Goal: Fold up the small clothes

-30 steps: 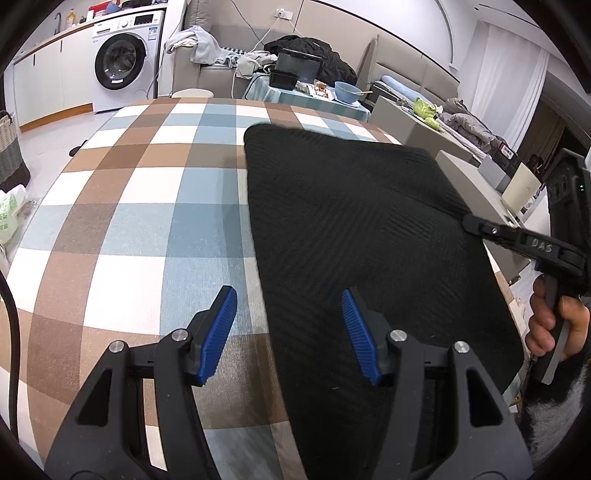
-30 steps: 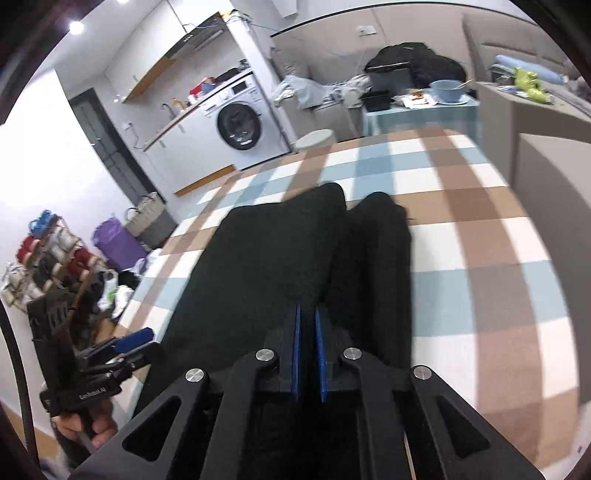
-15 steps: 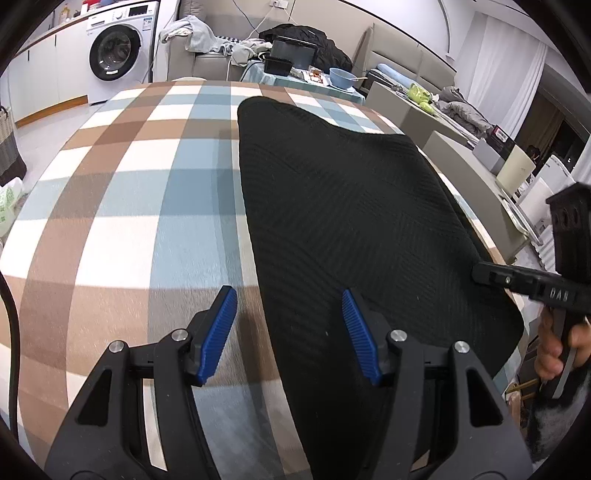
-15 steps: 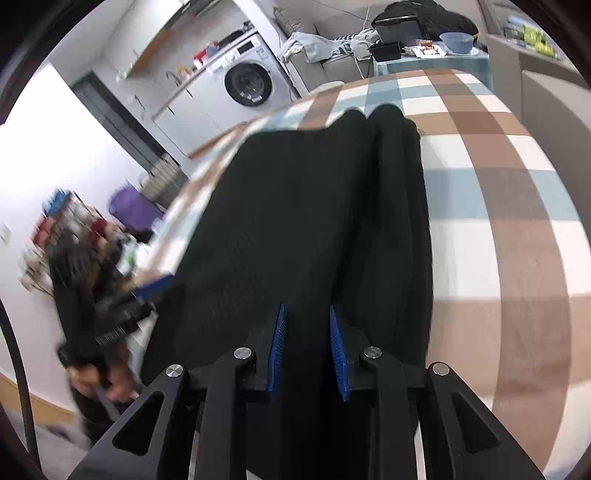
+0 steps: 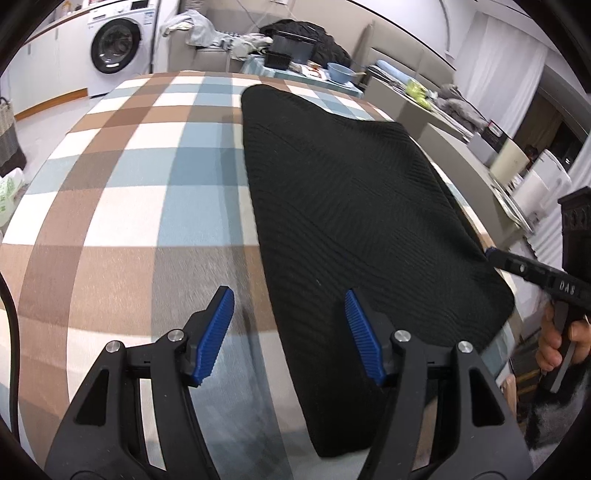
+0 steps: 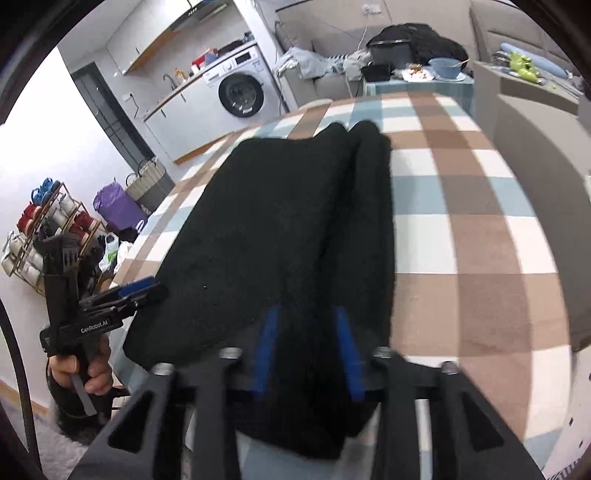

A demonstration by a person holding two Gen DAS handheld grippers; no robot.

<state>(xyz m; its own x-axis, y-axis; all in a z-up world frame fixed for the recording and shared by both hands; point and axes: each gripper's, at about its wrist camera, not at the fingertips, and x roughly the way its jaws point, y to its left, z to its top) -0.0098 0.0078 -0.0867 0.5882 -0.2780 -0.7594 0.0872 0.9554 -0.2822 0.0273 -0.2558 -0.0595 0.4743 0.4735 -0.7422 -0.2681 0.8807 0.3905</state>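
A black knit garment [image 5: 351, 206] lies flat on the checked tablecloth [image 5: 140, 192], folded lengthwise with a doubled ridge along its right side [image 6: 369, 206]. My left gripper [image 5: 290, 332] hovers open over the garment's near left edge, jaws opening slightly, nothing pinched; the right wrist view shows it at the left [image 6: 136, 291] in a hand [image 6: 81, 373]. My right gripper [image 6: 306, 350] is over the garment's near edge, jaws opening; the cloth lies between and under the blue pads [image 6: 267, 350] without being pressed. From the left wrist view that gripper [image 5: 535, 273] is at the cloth's right corner.
A washing machine [image 5: 114, 51] stands at the far left. Behind the table are a sofa with heaped clothes [image 5: 207, 33] and a side table with a blue bowl [image 5: 340, 70]. A shoe rack [image 6: 40, 229] and purple bag [image 6: 114, 203] sit on the floor.
The right gripper's jaws went from shut on the garment's fold to apart, letting it go. Both grippers drew back toward the table's near edge. The garment lies flatter.
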